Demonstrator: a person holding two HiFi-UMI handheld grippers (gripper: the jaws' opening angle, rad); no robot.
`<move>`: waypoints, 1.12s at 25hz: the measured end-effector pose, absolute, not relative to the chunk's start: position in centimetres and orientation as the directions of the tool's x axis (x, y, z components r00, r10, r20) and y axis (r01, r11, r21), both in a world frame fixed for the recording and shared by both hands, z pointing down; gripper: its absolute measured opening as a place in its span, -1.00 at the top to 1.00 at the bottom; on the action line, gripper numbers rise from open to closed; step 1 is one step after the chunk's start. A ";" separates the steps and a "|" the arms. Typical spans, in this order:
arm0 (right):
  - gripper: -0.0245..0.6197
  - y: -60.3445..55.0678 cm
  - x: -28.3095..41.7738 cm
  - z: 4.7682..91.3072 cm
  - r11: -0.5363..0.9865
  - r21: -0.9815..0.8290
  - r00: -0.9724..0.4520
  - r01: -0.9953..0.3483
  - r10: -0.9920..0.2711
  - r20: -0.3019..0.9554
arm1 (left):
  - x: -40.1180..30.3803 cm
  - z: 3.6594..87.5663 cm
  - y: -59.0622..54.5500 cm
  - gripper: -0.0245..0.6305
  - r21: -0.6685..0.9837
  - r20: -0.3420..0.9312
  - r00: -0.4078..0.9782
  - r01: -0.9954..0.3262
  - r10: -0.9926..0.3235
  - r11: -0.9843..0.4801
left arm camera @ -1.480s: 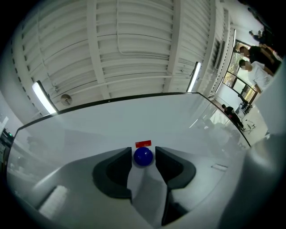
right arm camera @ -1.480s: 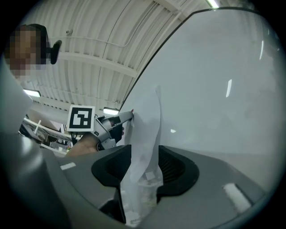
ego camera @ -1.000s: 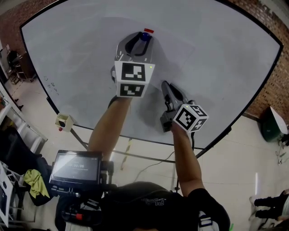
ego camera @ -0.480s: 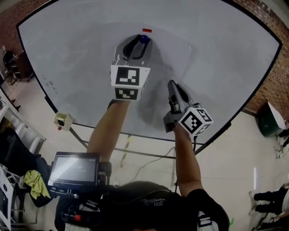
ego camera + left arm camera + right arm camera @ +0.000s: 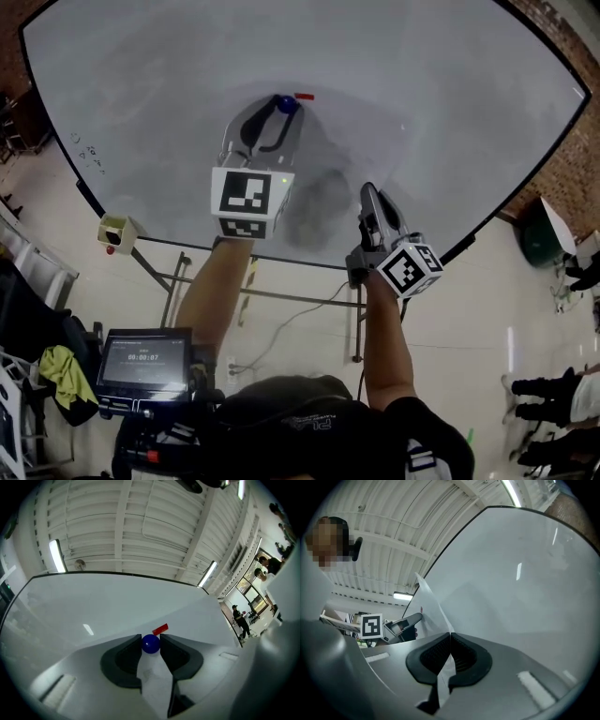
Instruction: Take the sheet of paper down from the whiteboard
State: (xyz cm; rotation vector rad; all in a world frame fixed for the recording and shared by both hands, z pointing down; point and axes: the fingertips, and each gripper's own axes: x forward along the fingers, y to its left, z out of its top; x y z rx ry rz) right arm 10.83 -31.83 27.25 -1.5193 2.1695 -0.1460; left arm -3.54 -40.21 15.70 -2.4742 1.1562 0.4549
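The white sheet of paper (image 5: 349, 155) lies against the whiteboard (image 5: 469, 103), its lower part lifted off the surface. In the right gripper view the paper (image 5: 432, 605) curls away from the board. My left gripper (image 5: 281, 106) is shut on a round blue magnet (image 5: 285, 104) just below and left of a small red magnet (image 5: 305, 96). The left gripper view shows the blue magnet (image 5: 151, 643) squeezed between the fingertips, with the red magnet (image 5: 160, 629) behind it and paper (image 5: 154, 679) under the jaws. My right gripper (image 5: 367, 193) is shut on the paper's lower edge, and its jaws (image 5: 450, 638) pinch the sheet.
A small yellowish box (image 5: 117, 231) hangs at the whiteboard's lower left edge. The board's metal stand (image 5: 281, 298) and a cable run below it. A screen (image 5: 145, 359) sits by my waist. Brick wall (image 5: 572, 169) is at the right, and people stand far off (image 5: 241, 620).
Both grippers have sunk down the board. The blue magnet has moved with the left gripper, down and left from the red magnet. The right gripper has drawn the paper's edge lower.
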 end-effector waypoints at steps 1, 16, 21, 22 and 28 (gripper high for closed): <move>0.89 -31.4 10.9 27.6 0.372 -0.356 -0.262 -0.857 -0.910 -0.320 | -3.7 16.2 -40.0 0.55 -0.177 -0.436 0.612 -0.777 -0.660 -0.603; 0.89 -22.4 15.8 33.2 0.249 -0.188 -0.216 -0.950 -0.959 -0.181 | -1.4 27.1 -29.8 0.55 -0.039 -0.286 0.599 -0.787 -0.748 -0.616; 0.89 -18.3 17.7 36.9 0.238 -0.148 -0.222 -0.960 -0.968 -0.115 | 0.1 33.1 -25.5 0.55 -0.052 -0.186 0.590 -0.804 -0.786 -0.592; 0.89 -17.6 18.0 37.6 0.239 -0.147 -0.225 -0.960 -0.969 -0.105 | 0.2 34.2 -24.6 0.55 -0.055 -0.169 0.586 -0.808 -0.792 -0.586; 0.89 -14.1 18.3 40.1 0.264 -0.149 -0.255 -0.953 -0.964 -0.072 | 0.9 38.2 -20.5 0.55 -0.061 -0.100 0.568 -0.823 -0.817 -0.565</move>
